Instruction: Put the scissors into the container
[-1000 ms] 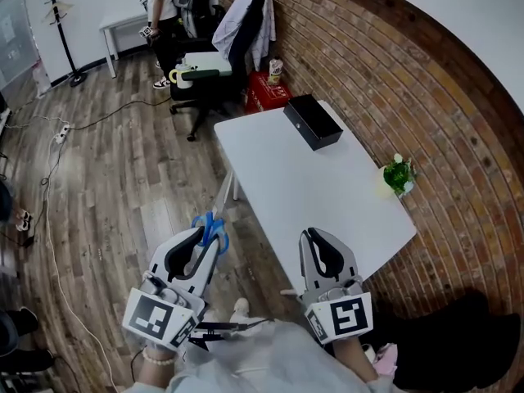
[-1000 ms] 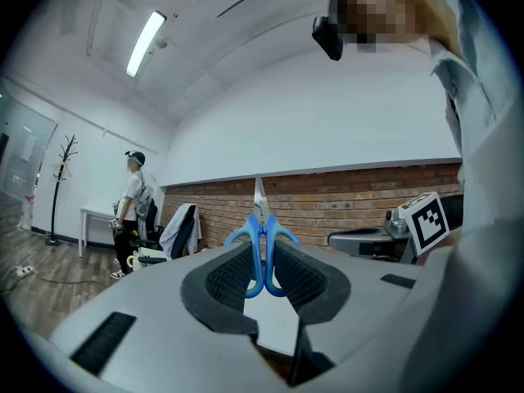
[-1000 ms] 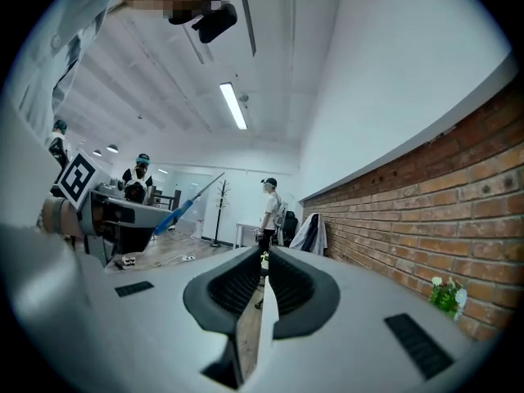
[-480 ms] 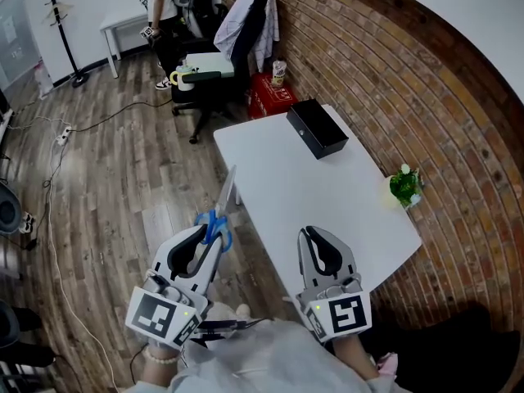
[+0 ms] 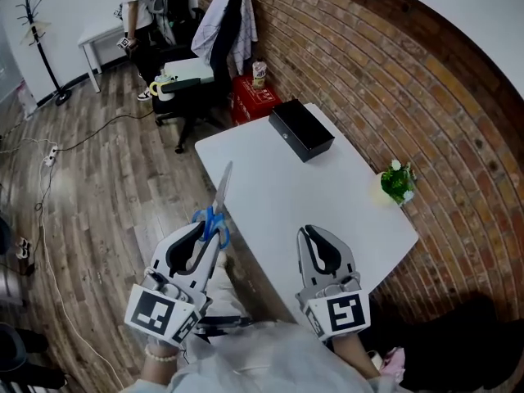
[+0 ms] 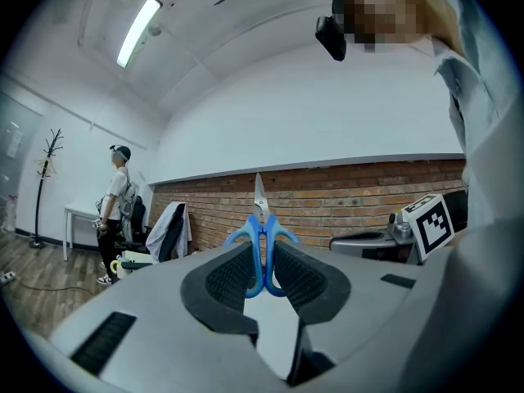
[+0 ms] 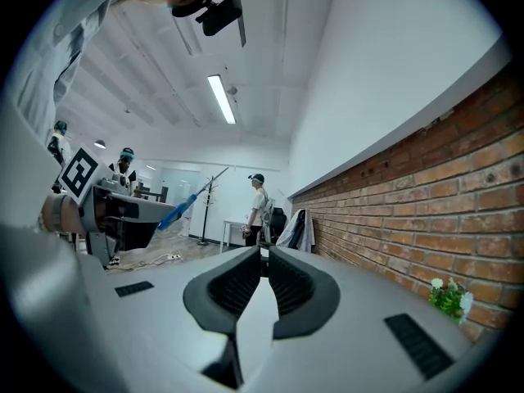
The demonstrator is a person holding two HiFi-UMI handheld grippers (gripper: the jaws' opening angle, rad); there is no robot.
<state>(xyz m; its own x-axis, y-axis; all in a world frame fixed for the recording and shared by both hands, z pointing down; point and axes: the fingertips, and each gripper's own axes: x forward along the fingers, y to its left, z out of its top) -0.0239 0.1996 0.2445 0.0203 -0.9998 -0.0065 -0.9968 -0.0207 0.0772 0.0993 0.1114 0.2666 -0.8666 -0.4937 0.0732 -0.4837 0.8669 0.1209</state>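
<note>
1. The scissors [image 5: 212, 221] are clamped by their blue handles in the left gripper [image 5: 206, 234], at the white table's [image 5: 327, 199] left edge.
2. The right gripper's [image 5: 316, 236] jaws are kept nearly together, with nothing between them.
3. The black container [image 5: 301, 128] is seen at the table's far end, near the brick wall [image 5: 393, 80].
4. Wooden floor [image 5: 106, 178] is seen on the left.

- Left gripper [image 5: 207, 234] and right gripper [image 5: 316, 236]: pale grey moulded shells, each tapering to a rounded tip.
- The fingers [image 6: 229, 281] are lined with black ribbed pads.
- Narrow black slots [image 7: 413, 342] are cut into the grey shell on either side of the fingers.
- Behind the fingers, each shell carries a white marker cube [image 5: 160, 318] printed with black squares.
- A pale bead bracelet [image 5: 157, 355] circles the wrist behind the left cube.
- The person wears a light grey top [image 5: 262, 359].
</note>
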